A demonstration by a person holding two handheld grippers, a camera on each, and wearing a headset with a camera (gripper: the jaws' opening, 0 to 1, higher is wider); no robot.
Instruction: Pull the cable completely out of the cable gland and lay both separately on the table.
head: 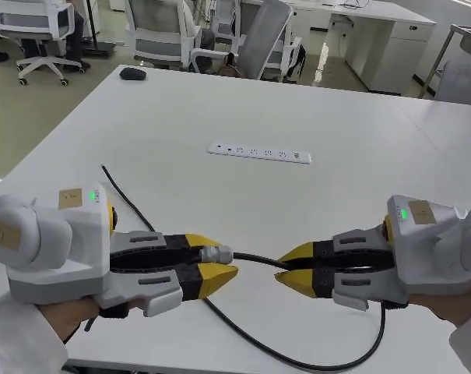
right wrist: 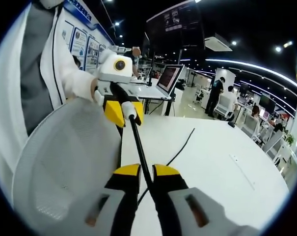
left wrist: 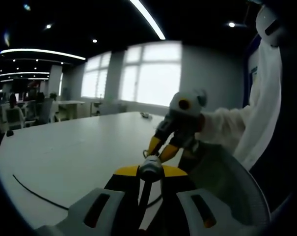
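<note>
Head view: left tool point(head: 223, 259) pinches cable gland point(head: 212, 253); right tool point(head: 282, 270) pinches cable point(head: 254, 259) just beside.

Left gripper point(left wrist: 149, 173) jaws clamp the cable gland point(left wrist: 151, 166) at their tips. Right gripper point(left wrist: 161, 149) faces them, just ahead. Cable point(left wrist: 35, 193) lies on the table point(left wrist: 79, 147), left of the jaws.

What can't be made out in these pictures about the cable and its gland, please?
- Head view: how much black round cable sits inside the pale grey plastic cable gland; the left tool covers the gland's rear.
- Head view: where the cable passes through the right tool, whose body hides it.
- Left gripper view: the gland's surface detail, blurred so near the lens.
</note>
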